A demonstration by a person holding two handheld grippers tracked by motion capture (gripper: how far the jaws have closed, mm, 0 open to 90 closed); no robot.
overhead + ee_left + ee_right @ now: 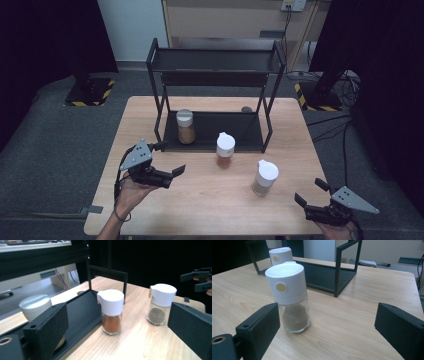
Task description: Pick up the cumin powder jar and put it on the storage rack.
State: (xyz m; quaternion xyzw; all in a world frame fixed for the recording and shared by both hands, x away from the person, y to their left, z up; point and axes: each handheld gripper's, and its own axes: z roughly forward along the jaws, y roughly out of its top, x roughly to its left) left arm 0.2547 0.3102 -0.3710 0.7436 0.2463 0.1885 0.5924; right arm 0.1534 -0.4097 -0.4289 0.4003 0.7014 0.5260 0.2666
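Observation:
A black two-tier rack (215, 60) stands at the back of the wooden table (150, 210). On its lower shelf sits a jar with a pale lid (185, 126). A white-capped jar of orange spice (225, 150) stands on the table just in front of the rack, and a white-capped jar of grey-brown spice (264, 178) stands further right. My left gripper (170, 158) is open, left of the orange jar (111, 312) and aimed at it, holding nothing. My right gripper (310, 192) is open near the front right corner, facing the grey-brown jar (290, 300), apart from it.
A small dark round object (246, 109) lies on the table behind the rack's lower shelf. Stand bases with yellow-black stripes (90, 92) and cables (340, 130) are on the floor beside the table. A cabinet (225, 17) stands behind.

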